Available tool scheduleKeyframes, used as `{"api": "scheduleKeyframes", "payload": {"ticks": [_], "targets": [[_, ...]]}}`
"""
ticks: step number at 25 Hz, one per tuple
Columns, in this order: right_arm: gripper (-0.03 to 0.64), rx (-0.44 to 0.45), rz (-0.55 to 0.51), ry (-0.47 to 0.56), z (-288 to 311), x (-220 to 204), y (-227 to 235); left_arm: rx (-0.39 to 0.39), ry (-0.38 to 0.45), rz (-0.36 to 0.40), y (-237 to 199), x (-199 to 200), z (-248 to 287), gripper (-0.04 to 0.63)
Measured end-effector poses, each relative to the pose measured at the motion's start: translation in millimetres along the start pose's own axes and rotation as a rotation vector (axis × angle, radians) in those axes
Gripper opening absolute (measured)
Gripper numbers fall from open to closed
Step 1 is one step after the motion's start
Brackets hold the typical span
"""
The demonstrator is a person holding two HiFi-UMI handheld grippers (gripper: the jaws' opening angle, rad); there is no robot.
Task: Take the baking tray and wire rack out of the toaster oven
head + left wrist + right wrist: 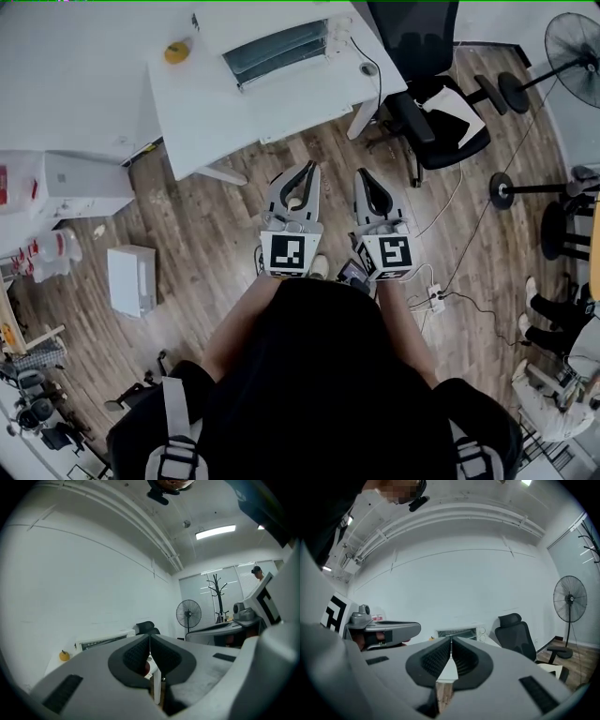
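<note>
White desk carries the toaster oven near its far edge, with a yellow fruit close by, well apart from the left gripper and right gripper, which hang side by side over the wooden floor, each with its jaws pressed fully together and holding nothing.

Toaster oven sits on table, fruit left of it. Chair is right of table. Left gripper and right gripper are side by side before table.
</note>
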State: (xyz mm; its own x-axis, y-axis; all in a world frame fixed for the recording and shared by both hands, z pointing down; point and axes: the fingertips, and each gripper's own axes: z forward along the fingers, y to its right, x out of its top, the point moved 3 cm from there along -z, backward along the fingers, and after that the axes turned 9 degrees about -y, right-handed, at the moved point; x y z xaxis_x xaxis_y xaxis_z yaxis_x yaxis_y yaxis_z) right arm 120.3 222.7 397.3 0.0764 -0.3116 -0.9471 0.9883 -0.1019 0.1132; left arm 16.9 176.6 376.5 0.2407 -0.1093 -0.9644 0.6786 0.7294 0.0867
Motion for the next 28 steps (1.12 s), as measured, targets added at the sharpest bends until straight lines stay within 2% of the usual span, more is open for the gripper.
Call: {"api": "scheduleKeyframes", "payload": {"ticks": [10,16,22,28], "targets": [[0.032,0.021,-0.043,-0.039,57,18,-5,0.044,0.019,-0.047,-60,5,38,0.029],[0.032,0.049,-0.105,-0.086,100,31,-22,0.077,0.056,-0.136,-107,-2,56,0.029],[0.032,0.093,-0.164,-0.13,150,43,-38,0.13,0.096,-0.192,-160,-4,74,0.029],[0.032,0.101,-0.189,-0.138,190,56,-58,0.171,0.074,-0.207,-209,-16,79,0.029]]}}
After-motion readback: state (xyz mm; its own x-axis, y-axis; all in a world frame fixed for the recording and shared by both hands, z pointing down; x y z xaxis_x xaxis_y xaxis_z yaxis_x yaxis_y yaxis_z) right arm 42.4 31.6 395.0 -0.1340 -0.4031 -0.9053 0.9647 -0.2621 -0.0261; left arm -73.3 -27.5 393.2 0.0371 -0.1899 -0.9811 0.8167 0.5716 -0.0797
